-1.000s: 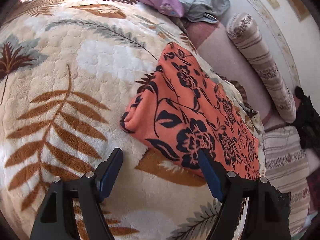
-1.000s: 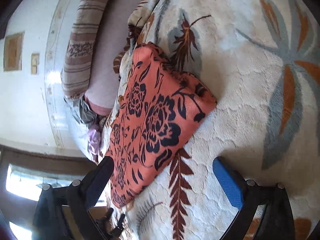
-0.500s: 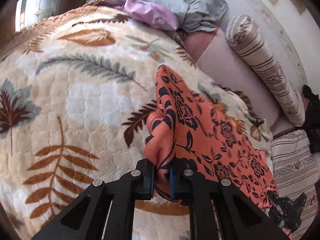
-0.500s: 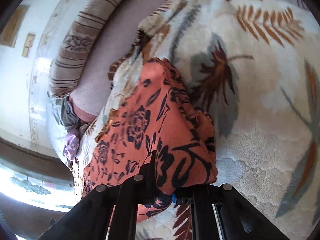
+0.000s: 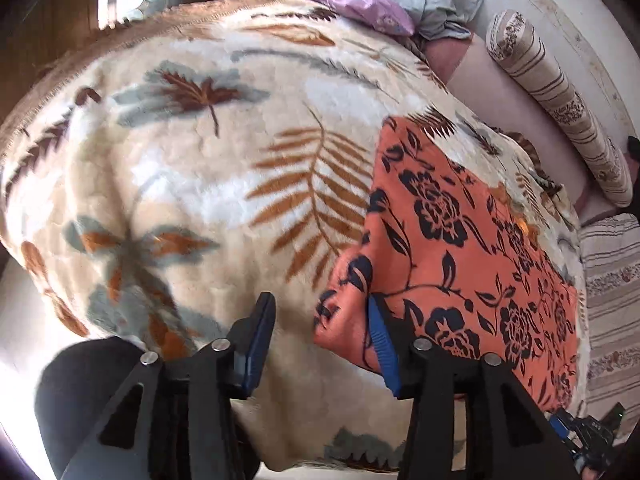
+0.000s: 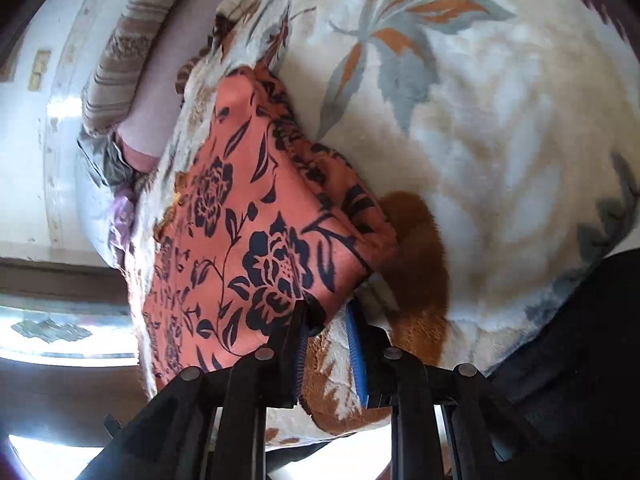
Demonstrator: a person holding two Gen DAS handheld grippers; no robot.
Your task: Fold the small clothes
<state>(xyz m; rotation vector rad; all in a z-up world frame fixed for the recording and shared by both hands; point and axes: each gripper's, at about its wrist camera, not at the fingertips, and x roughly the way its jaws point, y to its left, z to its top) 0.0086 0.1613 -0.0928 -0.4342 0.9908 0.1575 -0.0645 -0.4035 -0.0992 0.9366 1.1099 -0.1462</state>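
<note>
An orange garment with dark blue flowers (image 5: 460, 248) lies on a cream leaf-patterned blanket (image 5: 192, 168), pulled toward the near edge of the bed. My left gripper (image 5: 320, 340) is open; its right finger touches the garment's near corner and nothing is held between the fingers. In the right wrist view the same garment (image 6: 248, 216) spreads up and left from my right gripper (image 6: 326, 344). The right gripper stands partly open with the garment's near corner at its left finger; blanket shows in the gap.
A striped bolster (image 5: 560, 100) and a pink cushion lie along the wall behind the bed. Grey and purple clothes (image 5: 380, 8) are heaped at the far end. A window (image 6: 60, 332) is beyond the bed edge. Dark cloth (image 6: 580, 340) shows at the near right.
Half a second ago both grippers were shut on the garment's near edge. Both have now opened and let it go after dragging it toward the bed's near edge.
</note>
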